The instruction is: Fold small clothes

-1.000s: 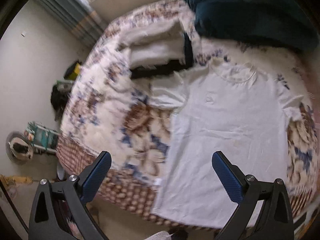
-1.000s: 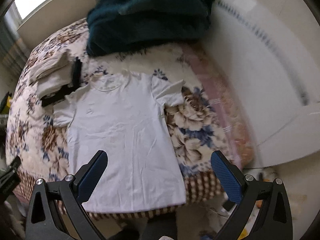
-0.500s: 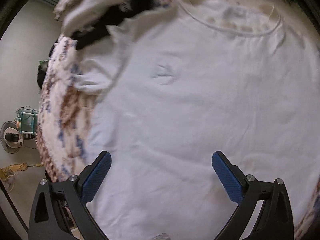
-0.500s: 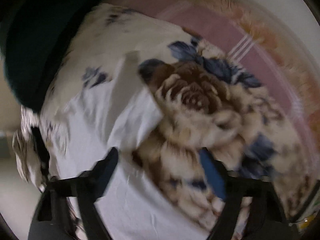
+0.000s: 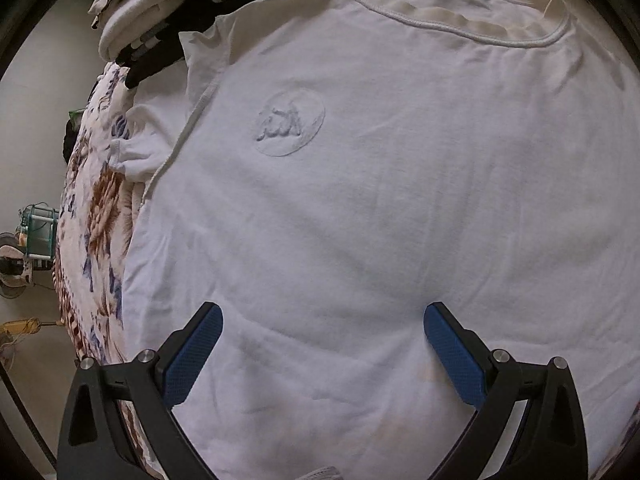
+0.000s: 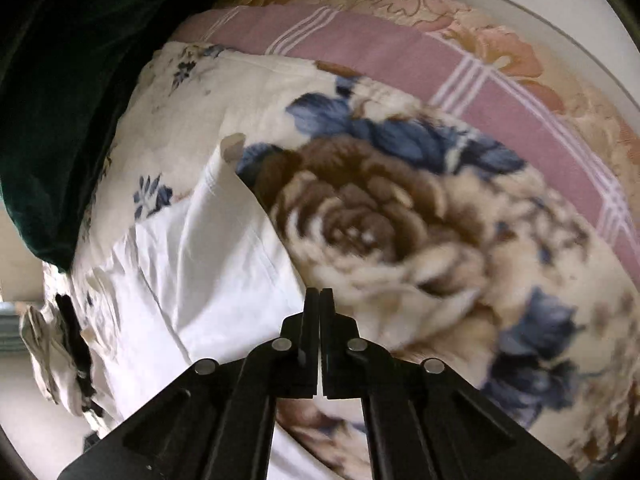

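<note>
A: Shirt location?
B: I see the white T-shirt (image 5: 360, 208) flat on the floral bed (image 6: 420, 216).
A: Grippers?
B: Left hand-held gripper (image 5: 322, 320) wide above the shirt; right hand-held gripper (image 6: 319, 300) pinched together at the sleeve edge, grip unclear.

My left claw (image 5: 318, 326) hangs over the T-shirt (image 5: 380, 200), which lies flat on the bed (image 5: 92, 208). Folded clothes (image 5: 160, 20) sit beyond its left sleeve. My right claw (image 6: 319, 300) meets its right edge.
</note>
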Demonstrator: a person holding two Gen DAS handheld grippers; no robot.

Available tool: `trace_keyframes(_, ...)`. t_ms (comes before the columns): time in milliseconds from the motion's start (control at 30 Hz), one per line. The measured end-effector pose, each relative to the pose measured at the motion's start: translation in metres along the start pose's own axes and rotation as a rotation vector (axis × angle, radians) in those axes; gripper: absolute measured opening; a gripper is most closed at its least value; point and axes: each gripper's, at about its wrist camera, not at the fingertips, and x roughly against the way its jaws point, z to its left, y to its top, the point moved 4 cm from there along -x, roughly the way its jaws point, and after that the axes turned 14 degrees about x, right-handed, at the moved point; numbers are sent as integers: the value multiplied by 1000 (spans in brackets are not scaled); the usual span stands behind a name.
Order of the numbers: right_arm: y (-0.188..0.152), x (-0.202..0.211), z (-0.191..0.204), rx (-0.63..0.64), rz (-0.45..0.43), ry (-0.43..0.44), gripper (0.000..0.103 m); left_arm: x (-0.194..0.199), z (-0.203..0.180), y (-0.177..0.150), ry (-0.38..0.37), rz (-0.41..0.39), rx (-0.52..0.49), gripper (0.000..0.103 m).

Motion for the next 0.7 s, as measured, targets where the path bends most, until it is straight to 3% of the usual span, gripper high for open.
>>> trace_keyframes(67, -4, 2, -6, -17, 8, 1, 1, -1, -1, -1, -3, 0, -3, 103)
trace_keyframes(100, -5, 0, -10, -50, 18, 54, 2, -1, -1, -1, -5, 0, -5, 103)
trace_keyframes(133, -5, -4, -12, -95, 40, 107, 8, -2, -1, -1, -8, 1, -3, 103)
trace_keyframes(167, -5, -7, -18, -133, 53, 150, 29, -3, -1, -1, -12, 2, 0, 103)
trace_keyframes(233, -3, -18, -20, -225, 53, 267, 59, -5, -1, -2, -20, 9, 5, 103)
trace_keyframes(267, -3, -25, -20, -280, 57, 317, 60, -6, 1, -1, -24, 10, 9, 103)
trace_keyframes(367, -2, -41, -11, -328, 86, 354, 59, -8, 0, -2, -30, 11, 15, 103)
trace_keyframes(400, 0, -41, -8, -324, 60, 333, 53, -8, 0, -2, -31, 10, 15, 103)
trace_keyframes(433, 1, -39, -5, -314, 38, 306, 15, -8, 0, -2, -33, 9, 14, 103)
trace_keyframes(467, 3, -37, -1, -297, 21, 276, 4, -8, 0, -2, -36, 11, 14, 103)
trace_keyframes(600, -2, -18, -2, -308, -36, 174, 4, -8, 1, -1, -51, 16, 17, 103)
trace_keyframes(700, -12, -24, 1, -361, 17, 240, 10, -9, 3, -1, -63, 24, 23, 103)
